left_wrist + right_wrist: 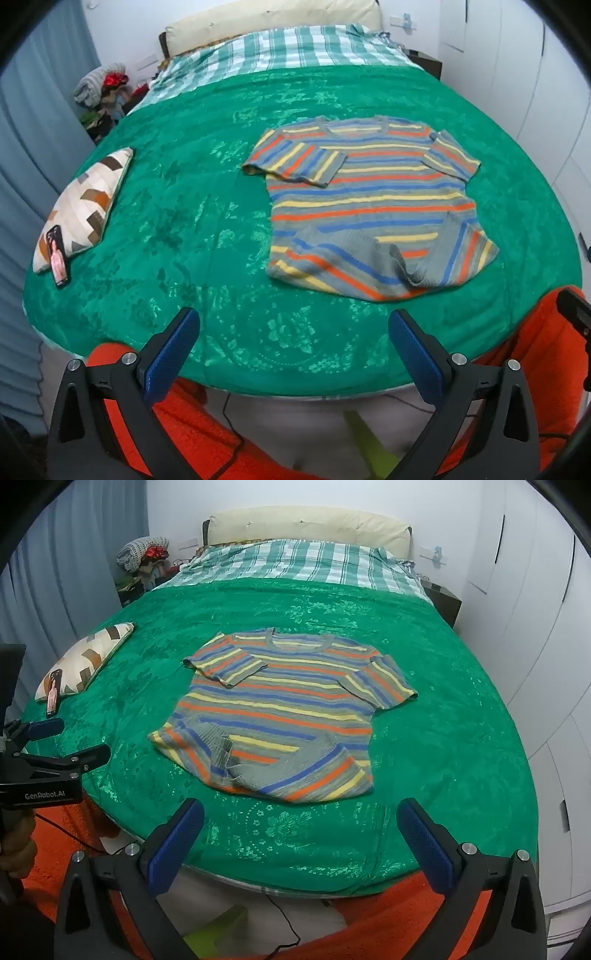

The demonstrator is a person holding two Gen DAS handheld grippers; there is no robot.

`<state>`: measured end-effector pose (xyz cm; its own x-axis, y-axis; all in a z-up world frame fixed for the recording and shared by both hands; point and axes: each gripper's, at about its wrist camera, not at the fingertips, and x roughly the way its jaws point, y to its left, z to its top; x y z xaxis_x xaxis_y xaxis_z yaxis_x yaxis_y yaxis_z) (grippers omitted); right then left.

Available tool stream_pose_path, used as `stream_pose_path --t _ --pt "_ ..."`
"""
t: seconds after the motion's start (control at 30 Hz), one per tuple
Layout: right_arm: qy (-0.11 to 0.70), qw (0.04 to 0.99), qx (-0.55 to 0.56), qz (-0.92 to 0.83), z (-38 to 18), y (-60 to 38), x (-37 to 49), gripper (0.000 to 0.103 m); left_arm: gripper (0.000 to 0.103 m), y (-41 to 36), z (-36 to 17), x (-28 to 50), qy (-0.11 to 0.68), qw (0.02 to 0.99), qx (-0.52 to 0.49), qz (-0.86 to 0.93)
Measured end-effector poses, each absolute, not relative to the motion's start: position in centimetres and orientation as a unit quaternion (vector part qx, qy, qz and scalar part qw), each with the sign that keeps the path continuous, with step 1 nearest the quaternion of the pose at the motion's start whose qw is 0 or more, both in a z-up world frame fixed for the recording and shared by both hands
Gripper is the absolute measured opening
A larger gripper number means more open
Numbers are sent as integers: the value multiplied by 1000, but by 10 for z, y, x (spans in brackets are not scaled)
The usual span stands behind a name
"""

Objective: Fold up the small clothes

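Observation:
A small striped T-shirt (369, 199) in grey, blue, orange and yellow lies spread on the green bedspread (184, 221), neck away from me. Its left sleeve is folded onto the chest and its hem is rumpled and turned up. It also shows in the right wrist view (288, 716). My left gripper (293, 325) is open and empty, held over the bed's near edge, well short of the shirt. My right gripper (299, 816) is open and empty, just short of the shirt's hem. The left gripper also shows at the left edge of the right wrist view (79, 738).
A patterned cushion (85, 206) with a phone (58, 256) leaning on it lies at the bed's left side. A checked sheet (288, 48) and headboard are at the far end. White wardrobe doors (535, 646) stand to the right. An orange rug (207, 435) and cables lie below.

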<state>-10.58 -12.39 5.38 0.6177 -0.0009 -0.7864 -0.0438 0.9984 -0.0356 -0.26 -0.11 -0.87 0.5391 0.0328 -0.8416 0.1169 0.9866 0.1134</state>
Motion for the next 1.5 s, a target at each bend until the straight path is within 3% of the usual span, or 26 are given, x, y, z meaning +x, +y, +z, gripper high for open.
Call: stream_pose_path --t 1.5 --pt "458 889 -22 10 43 -123 -97 103 102 -7 -26 3 505 856 115 -7"
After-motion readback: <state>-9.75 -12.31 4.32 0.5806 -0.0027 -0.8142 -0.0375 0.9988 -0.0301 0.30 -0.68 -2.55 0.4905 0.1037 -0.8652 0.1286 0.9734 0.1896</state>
